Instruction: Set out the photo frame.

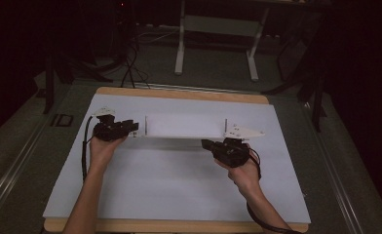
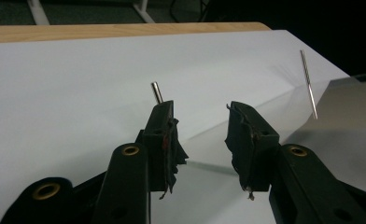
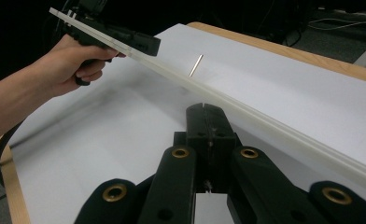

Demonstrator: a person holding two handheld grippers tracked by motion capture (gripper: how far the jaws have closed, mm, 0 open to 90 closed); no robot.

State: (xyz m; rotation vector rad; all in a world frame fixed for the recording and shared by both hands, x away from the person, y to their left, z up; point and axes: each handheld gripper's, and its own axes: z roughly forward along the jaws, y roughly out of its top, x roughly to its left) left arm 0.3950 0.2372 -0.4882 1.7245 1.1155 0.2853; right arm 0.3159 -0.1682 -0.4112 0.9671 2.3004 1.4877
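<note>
On the bench (image 1: 179,170), which is covered by a white sheet with a wooden rim showing at 12 and 6 o'clock, a long white panel (image 1: 184,126) is being held edge-on, running from 9 to 3 o'clock across the middle in the high view.

Item 1, left tool (image 1: 133,127): it is being gripped by the person's left hand (image 1: 104,146) at the panel's 9 o'clock end. Its jaws are standing apart in the left gripper view, and nothing is being pressed between the pads (image 2: 165,140). A thin metal pin (image 2: 157,92) is seen just beyond the left jaw, and a second pin (image 2: 308,84) at 2 o'clock near the panel's far end.

Item 2, right tool (image 3: 208,122): it is being held by the right hand (image 1: 245,173) near the panel's 3 o'clock end, just on its near side. Its jaws are being kept together with nothing between them; the panel's edge is passing close beside them, and contact cannot be told.
</note>
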